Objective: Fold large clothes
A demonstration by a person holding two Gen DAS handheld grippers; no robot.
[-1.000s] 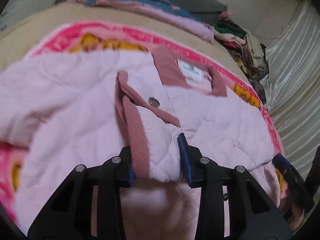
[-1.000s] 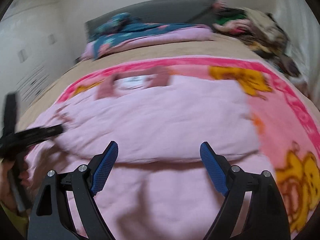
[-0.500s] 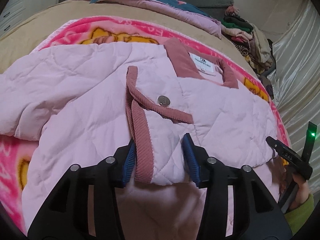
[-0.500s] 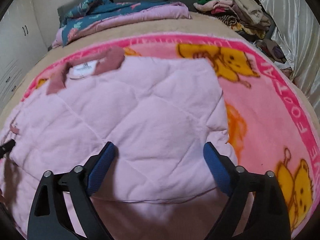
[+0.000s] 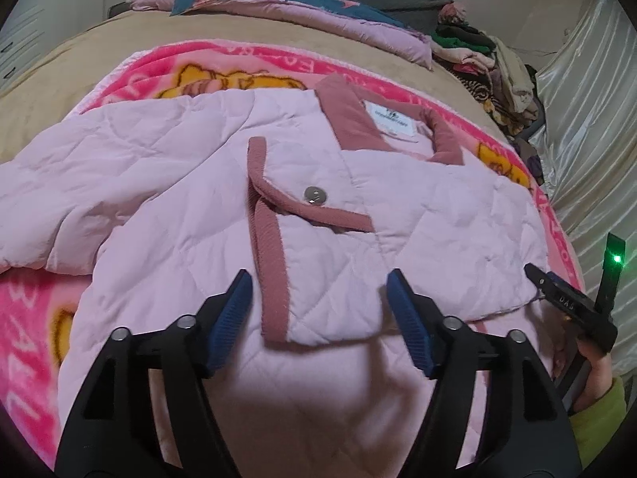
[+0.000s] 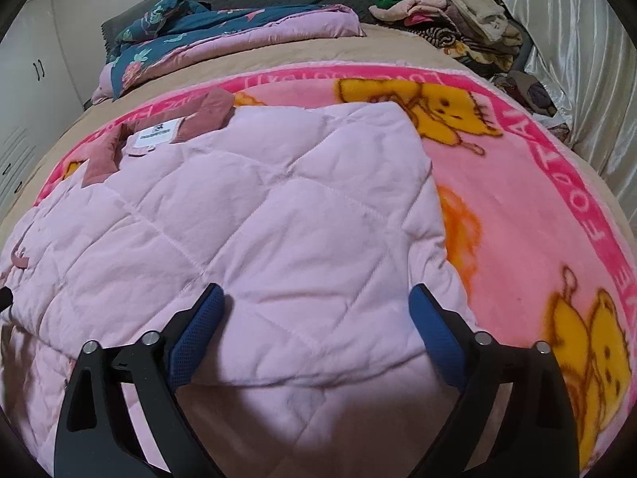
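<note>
A pink quilted jacket (image 5: pixel 398 215) lies spread across the middle of the bed, on a bright pink cartoon blanket (image 6: pixel 517 167). The fold looks partly done: in the right wrist view one side is already turned in over the body, giving a straight edge down the right of the garment, and in the left wrist view a sleeve with a rose corduroy cuff (image 5: pixel 270 279) lies laid across the chest beside a metal snap (image 5: pixel 314 194). On the left of that frame the other side of the jacket still bulges out unfolded, and the bottom-to-top fold is not yet made.

The left gripper (image 5: pixel 320 318), low in its frame, has its jaws opening, the cuff end lying between them with neither pad pressing on it. The right gripper (image 6: pixel 314 326) has its jaws opening nearly to full width above the folded panel, clamping nothing.

A white neck label (image 5: pixel 392 119) sits inside the corduroy collar; its print is too small to read. The blanket's border carries white lettering, only fragments legible. At the far right of the left view, the other handheld unit shows "DAS".
</note>
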